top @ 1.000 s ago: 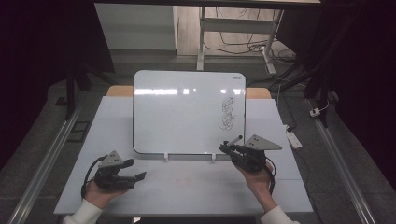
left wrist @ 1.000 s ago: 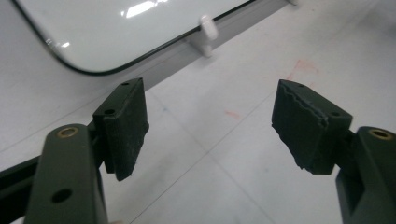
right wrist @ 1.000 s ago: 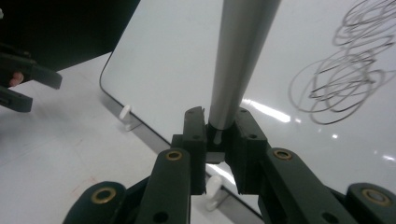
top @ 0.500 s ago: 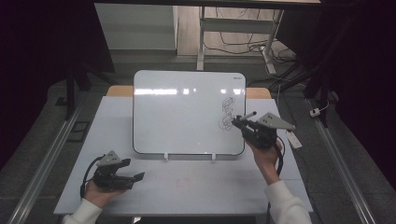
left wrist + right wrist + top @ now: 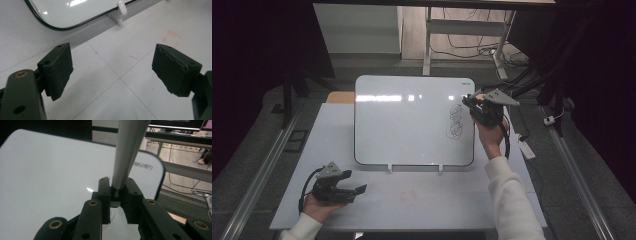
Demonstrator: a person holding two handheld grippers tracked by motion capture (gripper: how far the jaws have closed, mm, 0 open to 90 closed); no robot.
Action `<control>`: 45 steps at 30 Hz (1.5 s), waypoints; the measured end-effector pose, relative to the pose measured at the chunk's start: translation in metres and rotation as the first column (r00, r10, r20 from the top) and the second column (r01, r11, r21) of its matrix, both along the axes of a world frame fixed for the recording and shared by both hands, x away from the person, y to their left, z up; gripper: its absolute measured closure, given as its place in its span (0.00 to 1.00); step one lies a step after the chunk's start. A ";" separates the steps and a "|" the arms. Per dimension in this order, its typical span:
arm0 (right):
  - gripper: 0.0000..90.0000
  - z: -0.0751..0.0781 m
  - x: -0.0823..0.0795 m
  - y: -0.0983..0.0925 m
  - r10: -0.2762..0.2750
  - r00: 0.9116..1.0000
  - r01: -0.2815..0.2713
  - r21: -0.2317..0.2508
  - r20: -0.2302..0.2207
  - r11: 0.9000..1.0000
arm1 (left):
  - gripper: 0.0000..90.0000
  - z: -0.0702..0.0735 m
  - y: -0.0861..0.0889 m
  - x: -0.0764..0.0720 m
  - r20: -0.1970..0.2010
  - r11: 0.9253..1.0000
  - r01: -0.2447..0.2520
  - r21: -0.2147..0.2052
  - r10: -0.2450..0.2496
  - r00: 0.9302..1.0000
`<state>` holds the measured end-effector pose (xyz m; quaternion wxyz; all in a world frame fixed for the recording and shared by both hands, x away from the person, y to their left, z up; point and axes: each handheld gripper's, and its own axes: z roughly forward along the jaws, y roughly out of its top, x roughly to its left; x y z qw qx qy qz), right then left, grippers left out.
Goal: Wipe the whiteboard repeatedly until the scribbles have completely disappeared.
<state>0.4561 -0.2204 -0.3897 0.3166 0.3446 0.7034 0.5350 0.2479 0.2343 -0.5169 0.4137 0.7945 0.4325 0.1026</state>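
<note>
Marker stands clamped between the closed jaws of the right gripper, its pale barrel rising up and away from the pads. Compared with a second ago, that gripper has travelled from the lower right corner of the whiteboard up along its right edge. In the high view the right gripper now sits at the board's upper right, just beside the black scribble, which lies slightly below and to the left of it. The judgement is that the marker is being carried to a fresh spot for drawing; whether its tip touches the board cannot be told.

In its own view, the left gripper has its jaws wide apart with nothing between them; they have just been opening. It rests low on the white table, in the same place as before. Ahead of it and slightly to the left lie the board's lower edge and one white support clip. Faint red marks show on the table ahead to the right. This hand appears to take no part in the work yet.
</note>
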 end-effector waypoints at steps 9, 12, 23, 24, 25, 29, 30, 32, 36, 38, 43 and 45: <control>0.86 -0.013 0.008 0.017 0.049 0.998 -0.050 -0.063 -0.028 0.997 | 0.20 0.000 0.002 0.000 0.003 1.000 -0.017 -0.003 0.017 1.000; 0.86 -0.020 0.002 0.024 0.106 0.994 -0.108 -0.099 -0.028 0.989 | 0.20 0.001 0.003 0.000 0.009 1.000 -0.017 -0.001 0.017 1.000; 0.86 -0.021 0.006 0.022 0.103 0.994 -0.104 -0.061 -0.021 0.993 | 0.21 0.000 0.001 0.001 0.003 1.000 -0.019 0.001 0.019 1.000; 0.86 -0.021 0.005 0.023 0.098 0.995 -0.099 -0.078 -0.016 0.992 | 0.20 0.000 0.001 0.001 0.002 1.000 -0.019 0.001 0.019 1.000; 0.86 -0.019 0.007 0.022 0.093 0.996 -0.094 -0.070 -0.016 0.993 | 0.20 0.000 0.001 0.001 0.003 1.000 -0.018 0.002 0.018 1.000; 0.86 -0.015 0.012 0.013 0.009 1.000 -0.009 -0.004 -0.007 1.000 | 0.21 0.001 0.002 0.000 0.007 1.000 -0.017 0.001 0.017 1.000; 0.86 -0.019 0.007 0.021 0.054 0.998 -0.054 -0.012 -0.023 0.998 | 0.21 0.000 0.002 0.000 0.006 1.000 -0.017 0.001 0.017 1.000; 0.86 -0.023 0.003 0.027 0.092 0.995 -0.093 -0.037 -0.026 0.995 | 0.21 0.000 0.002 0.001 0.001 1.000 -0.017 0.001 0.017 1.000; 0.86 -0.024 0.002 0.030 0.085 0.996 -0.085 -0.056 -0.010 0.995 | 0.21 0.000 0.002 0.001 0.002 1.000 -0.016 0.002 0.016 1.000; 0.86 -0.020 0.007 0.020 0.027 1.000 -0.027 -0.003 -0.013 1.000 | 0.21 0.001 0.002 0.000 0.008 1.000 -0.018 0.003 0.018 1.000; 0.86 -0.032 -0.006 0.033 0.133 0.991 -0.136 -0.077 -0.033 0.988 | 0.21 0.000 0.002 0.001 0.003 1.000 -0.019 0.000 0.019 1.000; 0.86 -0.030 -0.004 0.026 0.107 0.994 -0.109 -0.049 -0.031 0.993 | 0.21 0.000 0.002 0.001 0.003 1.000 -0.018 0.000 0.018 1.000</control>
